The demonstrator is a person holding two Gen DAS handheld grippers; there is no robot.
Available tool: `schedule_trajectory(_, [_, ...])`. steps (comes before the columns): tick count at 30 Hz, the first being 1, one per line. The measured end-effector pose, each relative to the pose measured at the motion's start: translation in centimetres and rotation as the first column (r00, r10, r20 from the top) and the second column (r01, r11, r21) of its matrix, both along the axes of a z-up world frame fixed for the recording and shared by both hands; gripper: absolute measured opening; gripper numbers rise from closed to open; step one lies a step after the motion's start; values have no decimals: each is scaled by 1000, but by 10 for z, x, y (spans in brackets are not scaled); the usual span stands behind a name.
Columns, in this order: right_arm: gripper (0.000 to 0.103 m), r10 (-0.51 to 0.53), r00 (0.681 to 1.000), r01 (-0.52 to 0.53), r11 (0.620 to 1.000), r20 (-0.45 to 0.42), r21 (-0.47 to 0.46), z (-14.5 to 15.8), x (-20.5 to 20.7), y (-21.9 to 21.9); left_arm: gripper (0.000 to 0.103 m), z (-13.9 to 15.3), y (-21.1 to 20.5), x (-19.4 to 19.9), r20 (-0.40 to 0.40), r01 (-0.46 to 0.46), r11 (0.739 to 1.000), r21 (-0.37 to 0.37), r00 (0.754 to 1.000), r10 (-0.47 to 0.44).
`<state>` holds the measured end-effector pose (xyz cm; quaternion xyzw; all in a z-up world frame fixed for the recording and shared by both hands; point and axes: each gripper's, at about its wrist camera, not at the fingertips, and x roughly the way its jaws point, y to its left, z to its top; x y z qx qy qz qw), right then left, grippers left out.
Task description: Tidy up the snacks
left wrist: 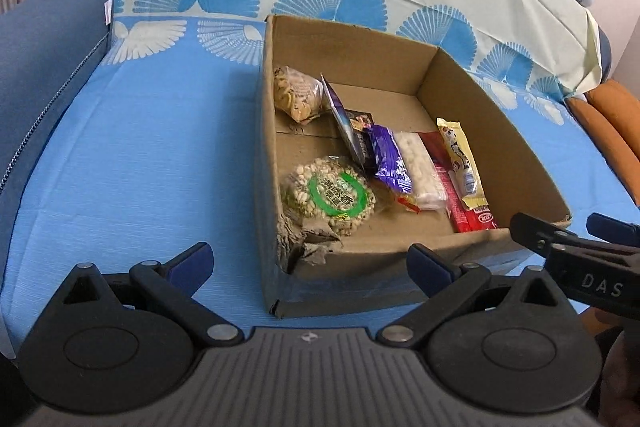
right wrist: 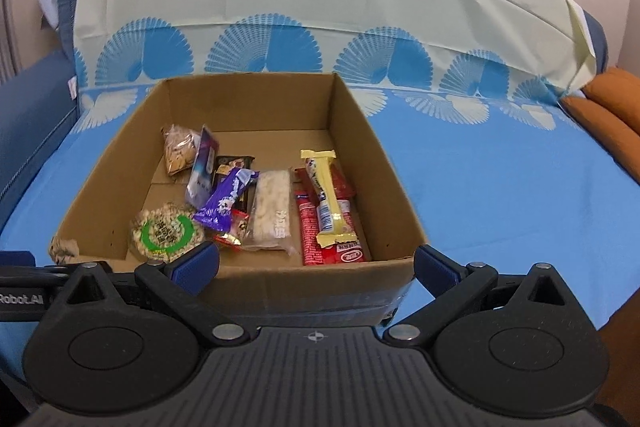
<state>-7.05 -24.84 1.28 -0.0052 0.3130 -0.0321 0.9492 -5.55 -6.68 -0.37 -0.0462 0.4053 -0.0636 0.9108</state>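
Left wrist view:
- Carrier: cardboard box [left wrist: 384, 67] stands on the blue patterned bedsheet [left wrist: 140, 155]; its near-left corner is torn.
- Left wall: biscuit bag [left wrist: 296, 93] toward the far-left corner; round nut cake with green ring [left wrist: 334, 197] toward the near-left corner.
- Middle to right wall: purple wrapper [left wrist: 388, 159], white puffed bar [left wrist: 420, 169], red packs [left wrist: 468, 211] with the yellow bar [left wrist: 460, 159] lying on them.
- Left gripper [left wrist: 310, 263]: jaws wide, nothing between them, just short of the box's near edge.
- Right gripper [left wrist: 560, 227]: enters at the box's near-right corner; jaws apart, empty.

Right wrist view:
- Right gripper [right wrist: 316, 265]: jaws wide, empty, at the near edge of the cardboard box [right wrist: 248, 99].
- Sheet around the box: no loose snack visible.
- Contents: long items roughly parallel near the right wall; far-right floor bare.

Progress:
- Done (judged): all visible snacks are inside the box.
- Left (judged): at most straightening the overlapped middle pile.
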Motion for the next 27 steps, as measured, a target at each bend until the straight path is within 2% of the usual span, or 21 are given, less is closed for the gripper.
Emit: schedule_trajectory(27, [102,5,1000,-5,1000,-6,-22,-2,3,6,103,1,-5,-3,17,6,1000,5,1000,-6])
